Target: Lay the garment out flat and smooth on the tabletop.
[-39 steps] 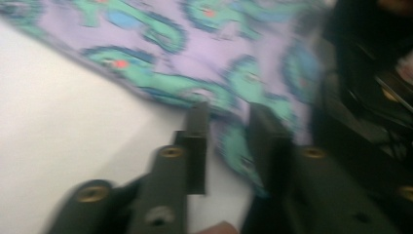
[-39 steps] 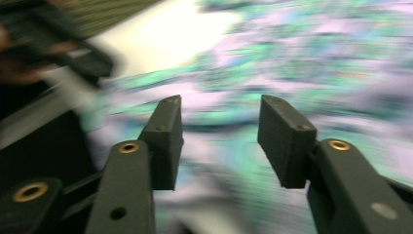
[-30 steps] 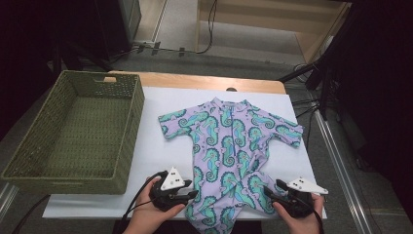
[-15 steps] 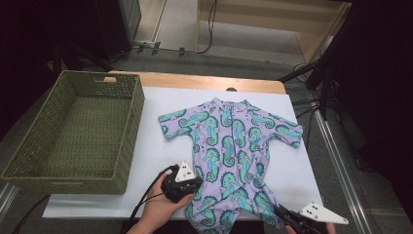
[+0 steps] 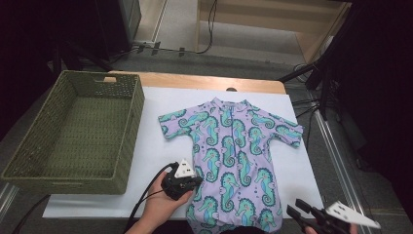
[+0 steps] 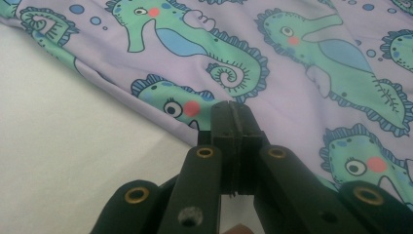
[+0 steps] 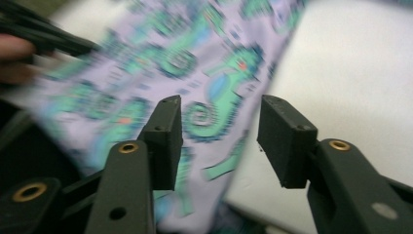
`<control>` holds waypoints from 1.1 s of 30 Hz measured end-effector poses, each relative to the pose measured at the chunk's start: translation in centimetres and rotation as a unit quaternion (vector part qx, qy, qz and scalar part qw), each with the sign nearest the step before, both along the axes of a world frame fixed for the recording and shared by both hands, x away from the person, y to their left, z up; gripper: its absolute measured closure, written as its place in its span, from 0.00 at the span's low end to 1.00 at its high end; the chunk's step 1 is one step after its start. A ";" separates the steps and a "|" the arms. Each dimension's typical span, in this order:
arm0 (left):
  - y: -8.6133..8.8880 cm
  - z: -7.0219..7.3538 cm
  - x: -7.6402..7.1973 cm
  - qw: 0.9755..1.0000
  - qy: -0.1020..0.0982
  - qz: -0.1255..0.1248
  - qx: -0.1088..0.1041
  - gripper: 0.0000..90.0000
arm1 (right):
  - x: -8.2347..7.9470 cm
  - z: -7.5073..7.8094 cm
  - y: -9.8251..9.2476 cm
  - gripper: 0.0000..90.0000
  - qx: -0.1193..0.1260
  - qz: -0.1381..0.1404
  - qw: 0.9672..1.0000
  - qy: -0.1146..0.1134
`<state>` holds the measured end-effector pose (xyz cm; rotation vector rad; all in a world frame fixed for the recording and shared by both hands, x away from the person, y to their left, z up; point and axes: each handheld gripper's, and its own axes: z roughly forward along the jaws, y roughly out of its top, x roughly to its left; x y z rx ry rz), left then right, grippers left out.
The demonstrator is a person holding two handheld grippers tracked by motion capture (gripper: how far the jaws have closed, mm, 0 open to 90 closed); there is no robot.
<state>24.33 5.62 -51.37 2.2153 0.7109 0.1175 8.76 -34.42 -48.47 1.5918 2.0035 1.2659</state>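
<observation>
**Left claw pinches the hem edge, right claw stands off**

The lilac child's swimsuit printed with green seahorses (image 5: 234,156) lies flat on the white surface (image 5: 146,141), its long axis running from the collar at the far side to the legs at the near edge. The left claw (image 5: 191,181) sits at its left lower edge, jaws pressed together on the fabric. The right claw (image 5: 301,214), spread with nothing between the jaws, hangs off the near right corner. A second ago it rested at the garment's right leg; its jaws have just been opening. The woven green basket (image 5: 73,136) stands empty at the left.
</observation>
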 end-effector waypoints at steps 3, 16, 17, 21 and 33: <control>0.0 0.0 0.0 1.000 0.000 0.000 0.001 0.99 | 3.3 -2.1 0.8 0.53 -0.038 -0.014 0.998 0.038; -0.3 1.3 0.8 0.999 -0.045 0.013 0.006 1.00 | 8.1 -0.4 2.6 0.97 -0.043 0.036 0.998 -0.007; -0.3 1.6 1.3 0.999 -0.050 0.021 0.002 1.00 | 8.9 0.0 2.4 0.97 -0.042 0.032 0.998 -0.016; -0.3 2.2 3.6 0.996 -0.061 0.064 -0.011 1.00 | 13.4 -0.5 2.1 0.97 -0.060 0.009 0.998 -0.026; -0.6 2.1 -0.9 0.997 -0.017 -0.034 -0.061 0.65 | 12.9 -1.6 2.2 0.61 -0.073 0.006 0.997 -0.018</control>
